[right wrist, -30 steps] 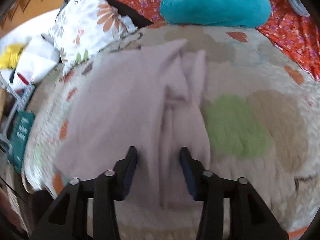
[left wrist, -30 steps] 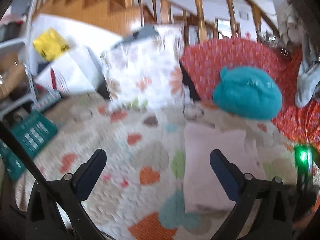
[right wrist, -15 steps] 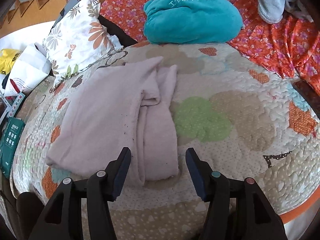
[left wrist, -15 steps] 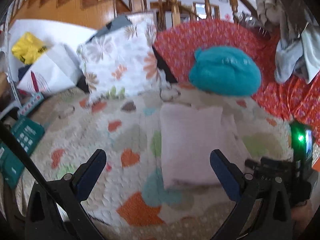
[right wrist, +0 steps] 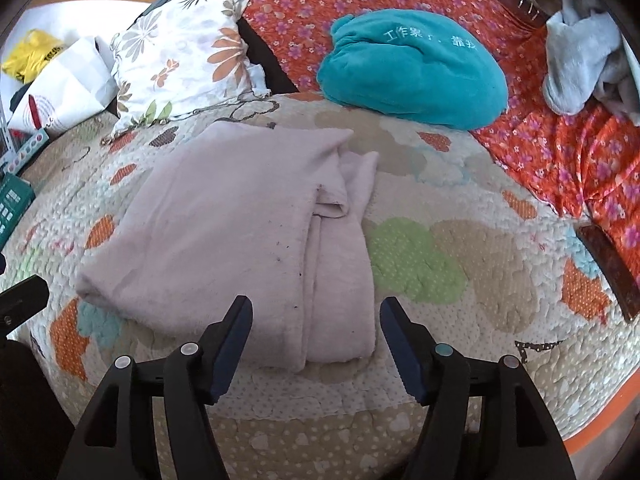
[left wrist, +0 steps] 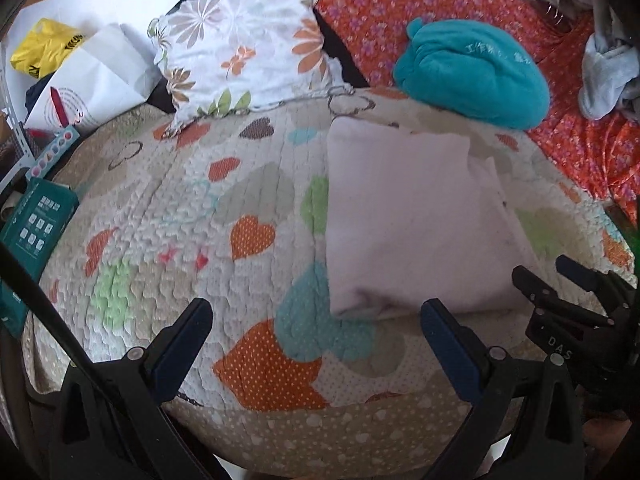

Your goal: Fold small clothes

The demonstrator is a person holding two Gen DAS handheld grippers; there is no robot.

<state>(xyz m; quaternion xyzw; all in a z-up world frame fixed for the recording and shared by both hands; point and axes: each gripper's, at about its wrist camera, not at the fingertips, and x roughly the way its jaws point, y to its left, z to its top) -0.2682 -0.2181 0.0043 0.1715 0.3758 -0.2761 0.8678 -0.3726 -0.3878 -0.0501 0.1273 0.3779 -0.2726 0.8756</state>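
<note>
Around your folded pale pink garment (right wrist: 224, 224) sit one floral pillow (right wrist: 180, 56) at upper left of the right wrist frame, one teal bundle (right wrist: 412, 72) above centre on the orange flowered cloth (right wrist: 560, 152), and grey clothes (right wrist: 576, 64) at upper right. One white paper bag (left wrist: 92, 76), one yellow bag (left wrist: 44, 48) and one green box (left wrist: 34, 224) crowd the left edge of the left wrist frame. The garment lies at frame centre on the heart-patterned quilt (left wrist: 180, 240), nothing on top. Your left gripper (left wrist: 316, 332) and right gripper (right wrist: 316, 336) both have jaws released, holding nothing, just short of the garment's near edge.
</note>
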